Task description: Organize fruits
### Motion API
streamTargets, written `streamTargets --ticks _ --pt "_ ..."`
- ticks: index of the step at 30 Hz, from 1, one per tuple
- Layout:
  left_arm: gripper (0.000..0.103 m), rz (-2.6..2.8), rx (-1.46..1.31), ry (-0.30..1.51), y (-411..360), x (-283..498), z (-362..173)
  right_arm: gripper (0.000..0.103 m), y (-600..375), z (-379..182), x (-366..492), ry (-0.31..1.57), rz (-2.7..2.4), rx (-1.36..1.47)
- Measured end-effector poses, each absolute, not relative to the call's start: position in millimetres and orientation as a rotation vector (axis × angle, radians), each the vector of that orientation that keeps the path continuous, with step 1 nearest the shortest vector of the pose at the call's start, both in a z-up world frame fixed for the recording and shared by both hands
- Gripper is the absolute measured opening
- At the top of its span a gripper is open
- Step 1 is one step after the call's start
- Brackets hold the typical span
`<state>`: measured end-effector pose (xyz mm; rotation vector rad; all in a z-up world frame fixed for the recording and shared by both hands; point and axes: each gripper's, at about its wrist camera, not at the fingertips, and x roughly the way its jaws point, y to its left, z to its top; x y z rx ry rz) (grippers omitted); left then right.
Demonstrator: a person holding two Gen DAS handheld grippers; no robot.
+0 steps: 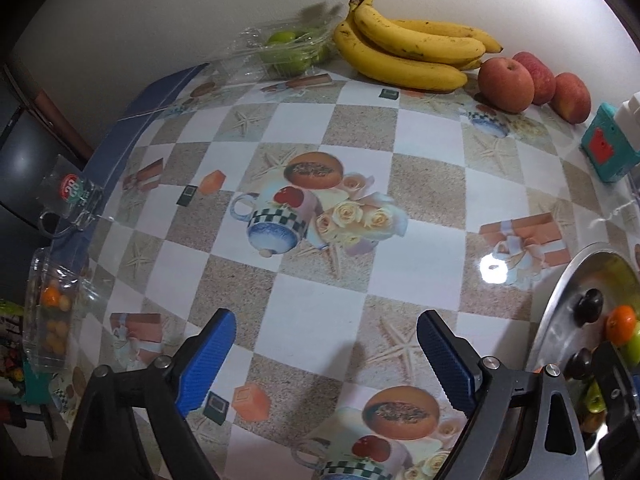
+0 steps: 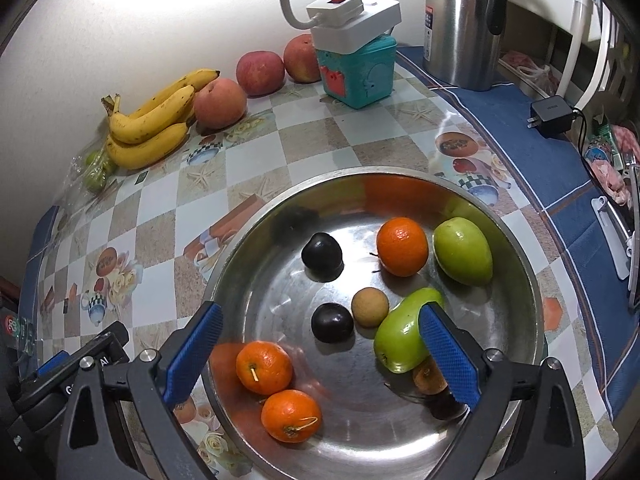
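While the steel bowl sits on the patterned counter, it holds three oranges, two green fruits, two dark plums and a small tan fruit, all loose on its floor; another brownish fruit lies partly hidden behind a blue pad. Above the bowl's near side the right claw hangs wide open, gripping nothing, its right pad in front of the nearer green fruit. Against the wall lie a bunch of bananas and three red apples in a row, with bagged green fruit at the bananas' far end. Beside the apples stands a teal box. Left of the bowl, the left claw hovers over bare counter, likewise spread wide and empty.
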<state>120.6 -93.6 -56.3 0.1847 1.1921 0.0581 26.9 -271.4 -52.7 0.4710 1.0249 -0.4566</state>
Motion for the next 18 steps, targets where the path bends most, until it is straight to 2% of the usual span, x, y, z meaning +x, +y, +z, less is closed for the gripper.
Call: streamTargets --ticks 18 --pt "0.094 0.107 0.211 1.239 -55.3 91.5 -56.1 0.098 -239.0 -41.1 13.9 1.042 -0.398 0.429"
